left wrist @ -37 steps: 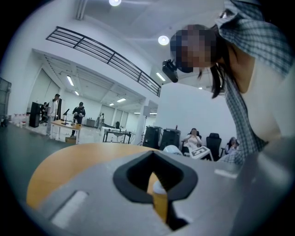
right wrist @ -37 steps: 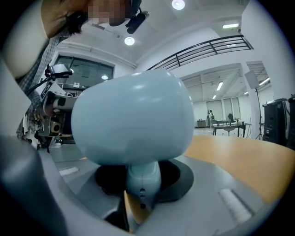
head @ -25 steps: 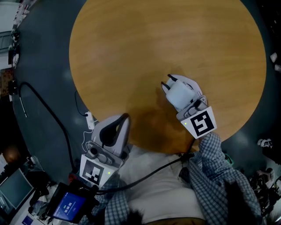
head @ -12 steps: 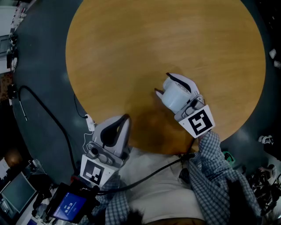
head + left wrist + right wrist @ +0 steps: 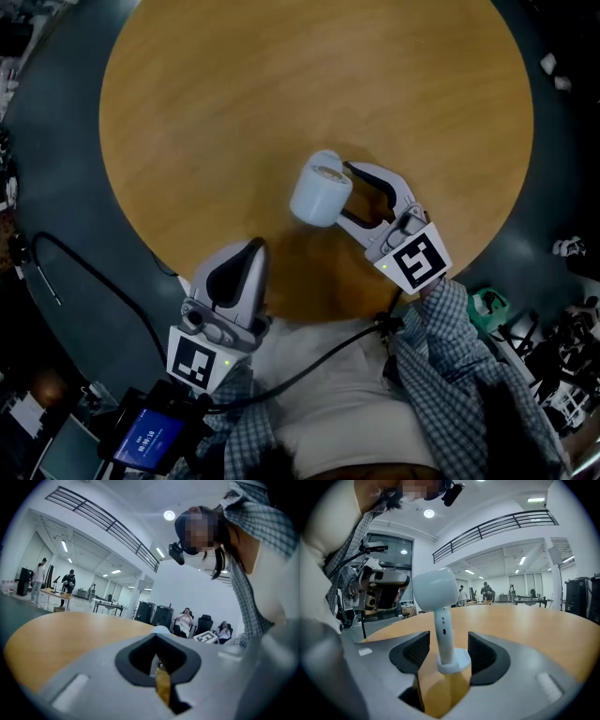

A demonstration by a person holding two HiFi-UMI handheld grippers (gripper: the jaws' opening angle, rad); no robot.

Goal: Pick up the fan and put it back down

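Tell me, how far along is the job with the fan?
Done, it seems: the fan stands upright on the table. In hand: the jaws of the right gripper have just been opening and stand apart beside the fan's stem, not pressing. Left: only to draw the gripper back.

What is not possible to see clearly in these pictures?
Fan front: faces away in the right gripper view; small and dim in the head view.
Fan in the left gripper view: left gripper hides all but its top.
Blue screen, head view: text too small.
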